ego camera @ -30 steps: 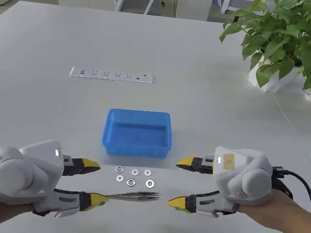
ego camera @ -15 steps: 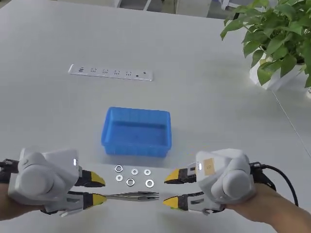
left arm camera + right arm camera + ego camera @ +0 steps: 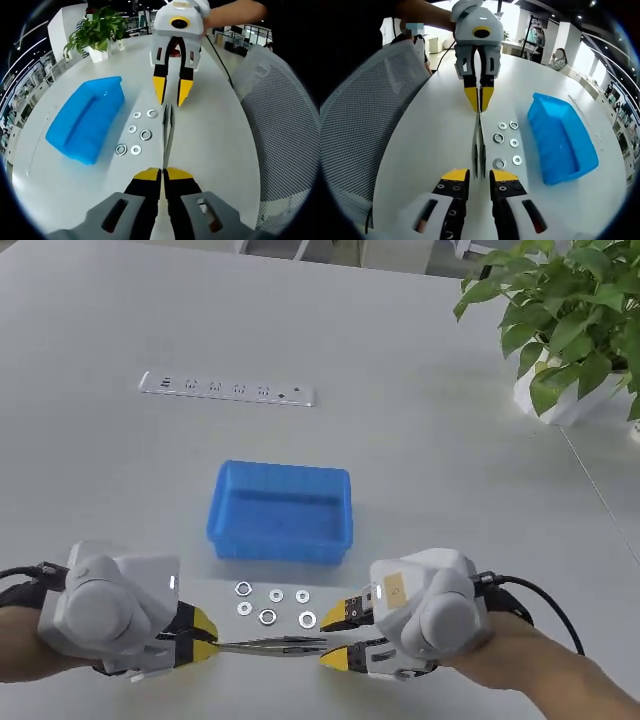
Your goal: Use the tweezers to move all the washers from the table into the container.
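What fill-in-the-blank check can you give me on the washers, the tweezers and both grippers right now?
____ washers lie on the table beside the tweezers.
The blue container holds ____ washers.
The left gripper is ____ on one end of the tweezers.
The right gripper has its jaws ____, one on either side of the tweezers' other end.
Missing words: six; no; shut; open.

Apparently six washers [image 3: 267, 617], one tweezers [image 3: 275, 645], one container [image 3: 280, 547]
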Demonstrator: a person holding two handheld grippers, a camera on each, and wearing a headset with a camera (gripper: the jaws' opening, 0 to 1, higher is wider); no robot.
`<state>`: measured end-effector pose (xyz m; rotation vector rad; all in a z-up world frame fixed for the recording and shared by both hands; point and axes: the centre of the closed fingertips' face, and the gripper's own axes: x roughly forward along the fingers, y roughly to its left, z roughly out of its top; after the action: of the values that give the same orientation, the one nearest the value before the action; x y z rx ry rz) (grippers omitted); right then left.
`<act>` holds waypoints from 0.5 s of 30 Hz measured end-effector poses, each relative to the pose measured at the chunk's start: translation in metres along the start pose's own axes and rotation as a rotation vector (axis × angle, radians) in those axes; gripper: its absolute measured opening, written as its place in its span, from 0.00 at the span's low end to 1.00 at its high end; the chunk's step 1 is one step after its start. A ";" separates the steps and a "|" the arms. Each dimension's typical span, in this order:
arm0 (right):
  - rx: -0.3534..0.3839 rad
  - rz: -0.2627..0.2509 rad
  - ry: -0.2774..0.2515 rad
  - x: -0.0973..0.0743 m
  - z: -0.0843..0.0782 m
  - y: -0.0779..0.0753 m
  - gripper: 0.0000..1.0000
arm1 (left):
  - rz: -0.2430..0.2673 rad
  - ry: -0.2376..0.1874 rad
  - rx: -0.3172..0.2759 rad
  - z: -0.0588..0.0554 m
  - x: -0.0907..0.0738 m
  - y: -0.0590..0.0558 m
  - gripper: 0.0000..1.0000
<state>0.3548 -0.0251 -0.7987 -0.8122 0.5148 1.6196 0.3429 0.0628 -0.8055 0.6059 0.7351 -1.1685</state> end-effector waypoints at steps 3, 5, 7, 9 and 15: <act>0.002 0.008 -0.001 0.003 0.001 0.001 0.17 | -0.005 0.003 0.008 0.000 0.001 0.000 0.07; 0.000 0.011 0.002 0.004 0.000 0.001 0.17 | -0.012 0.006 0.013 -0.001 0.002 -0.001 0.06; 0.001 0.014 0.003 0.005 0.000 0.001 0.17 | -0.023 0.004 0.013 0.000 0.003 -0.003 0.06; 0.001 0.016 0.002 0.005 0.001 0.002 0.17 | -0.024 0.003 0.014 0.000 0.003 -0.003 0.06; -0.004 0.025 0.004 0.008 0.003 0.003 0.17 | -0.031 0.001 0.031 0.000 0.003 -0.004 0.06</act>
<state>0.3505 -0.0184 -0.8035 -0.8148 0.5260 1.6425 0.3400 0.0598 -0.8076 0.6227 0.7305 -1.2107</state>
